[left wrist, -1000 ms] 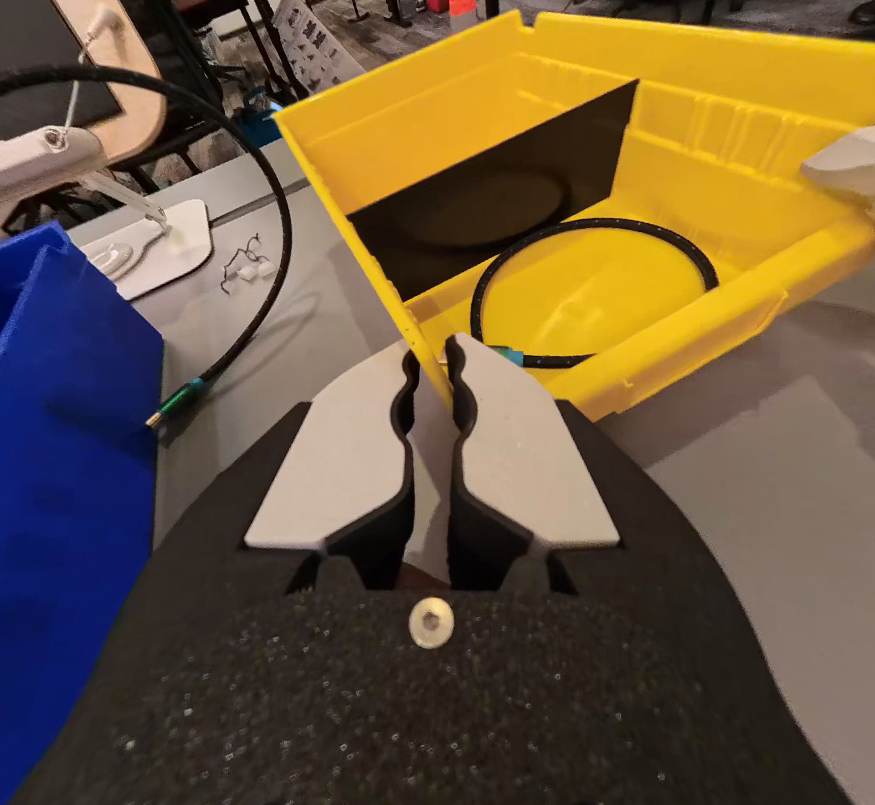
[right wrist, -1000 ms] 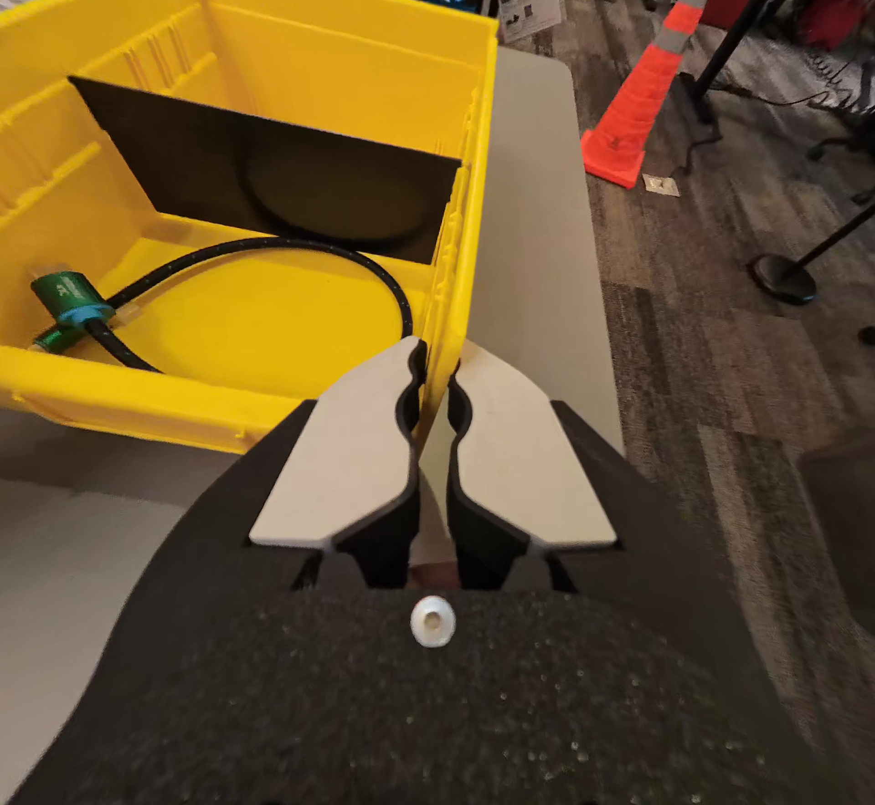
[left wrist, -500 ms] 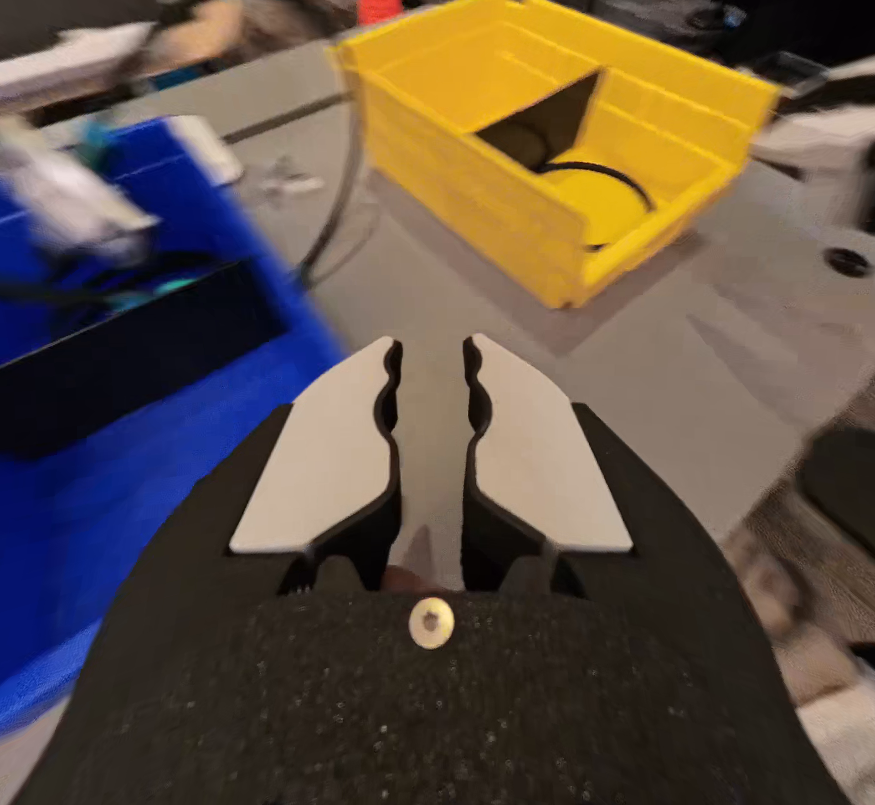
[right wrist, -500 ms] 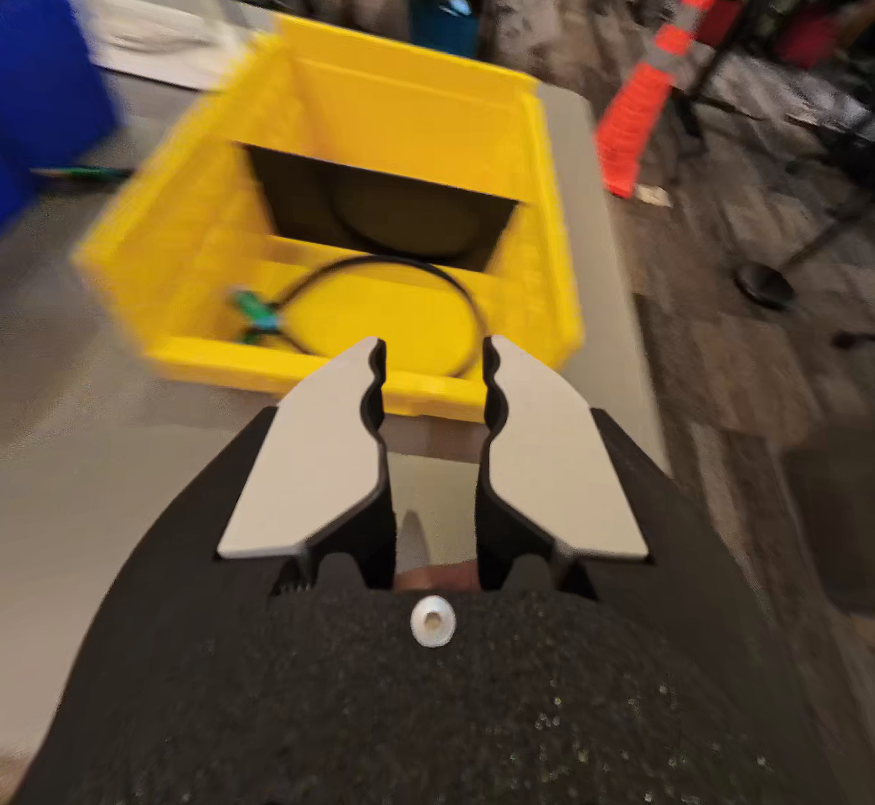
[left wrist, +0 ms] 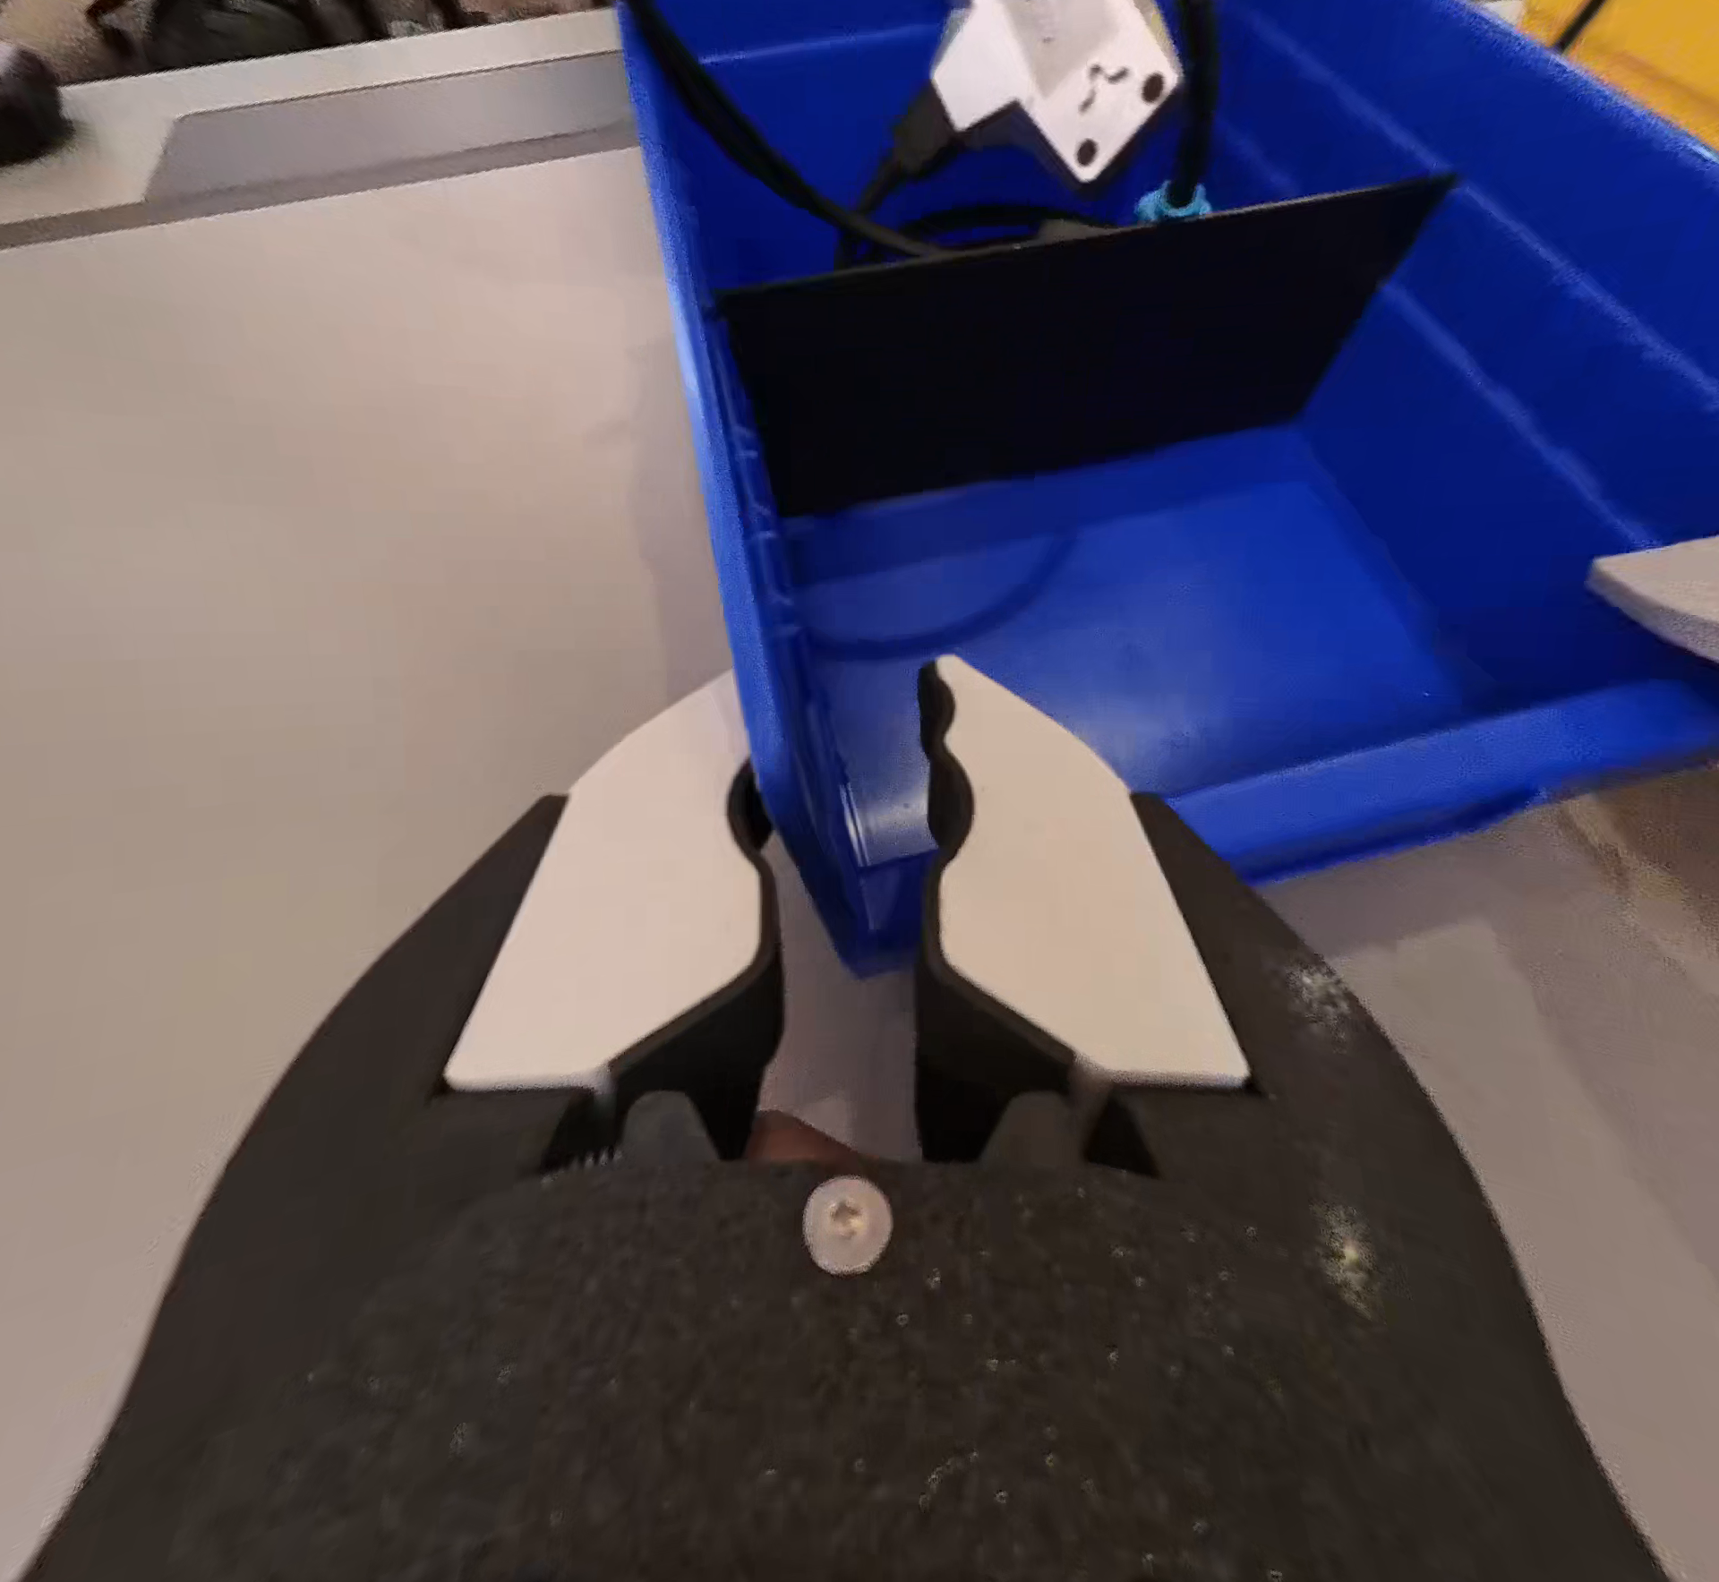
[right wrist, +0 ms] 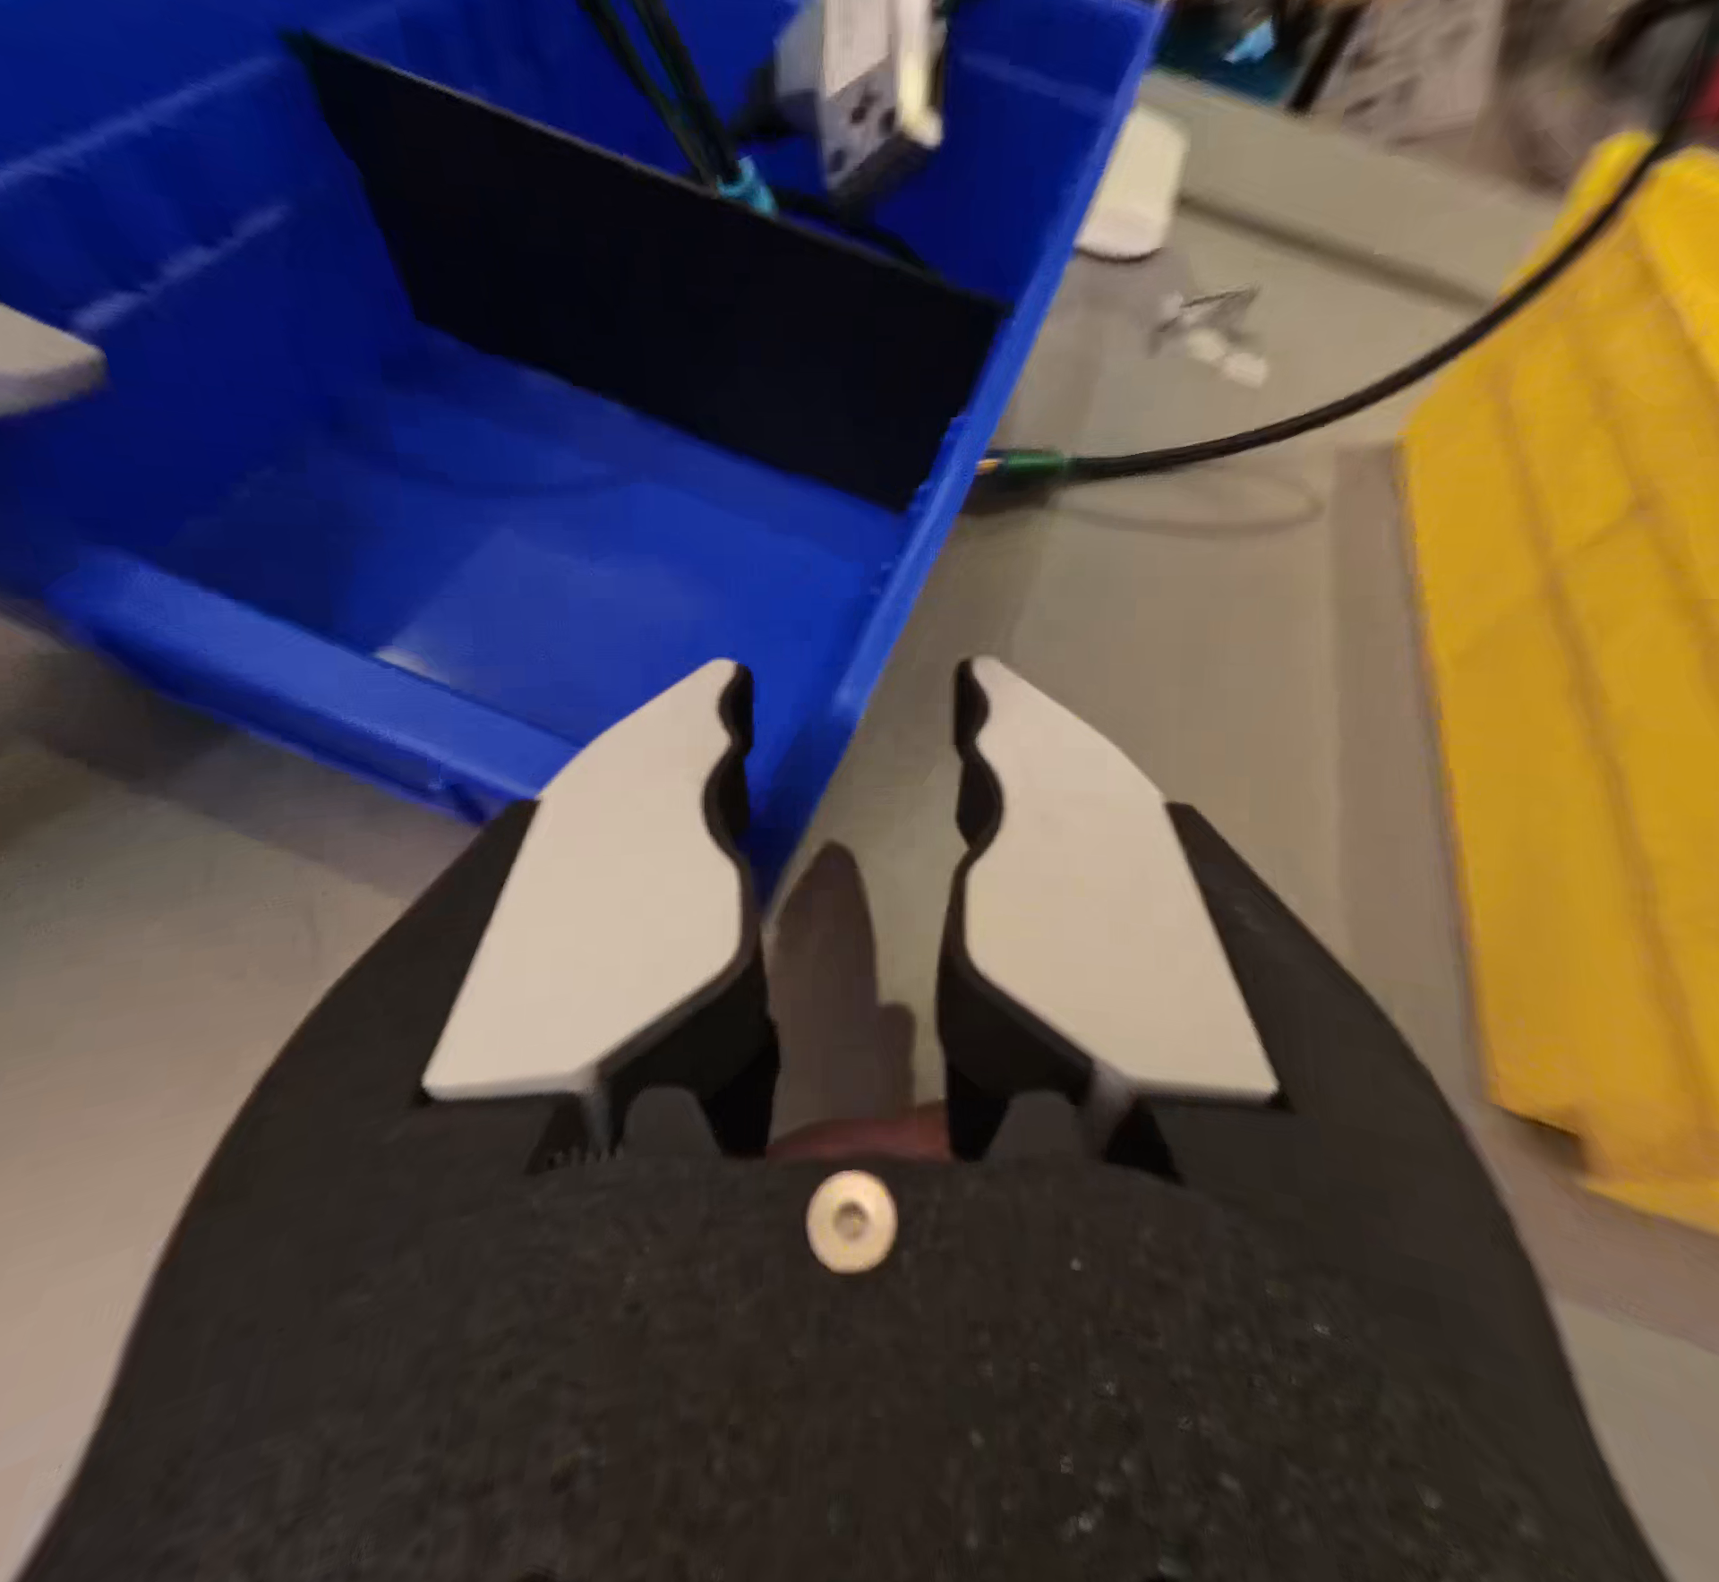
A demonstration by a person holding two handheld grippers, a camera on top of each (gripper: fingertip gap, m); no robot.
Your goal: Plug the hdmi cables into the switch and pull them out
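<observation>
A blue bin (left wrist: 1535,775) with a black divider (left wrist: 1051,356) stands on the grey table. The white HDMI switch (left wrist: 1051,21) hangs over its far compartment with black cables (left wrist: 735,96) attached; it also shows in the right wrist view (right wrist: 865,49). My left gripper (left wrist: 837,691) is open, its jaws astride the bin's near left corner wall. My right gripper (right wrist: 851,682) is open at the near right corner of the bin (right wrist: 279,663). A loose black HDMI cable with a green plug (right wrist: 1023,466) lies on the table right of the bin.
A yellow bin (right wrist: 1581,607) stands to the right on the table (left wrist: 326,607). Small white clips (right wrist: 1209,347) and a white flat stand (right wrist: 1135,189) lie behind the loose cable. The bin's near compartment holds nothing. Chairs and stands crowd the background. The white HDMI switch (left wrist: 1051,21) is about 20 cm from both grippers' fingertips. It is also in sight in the right wrist view (right wrist: 857,19).
Both grippers let go of the yellow bin's walls, opened, and swung left to the near corners of the blue bin.
</observation>
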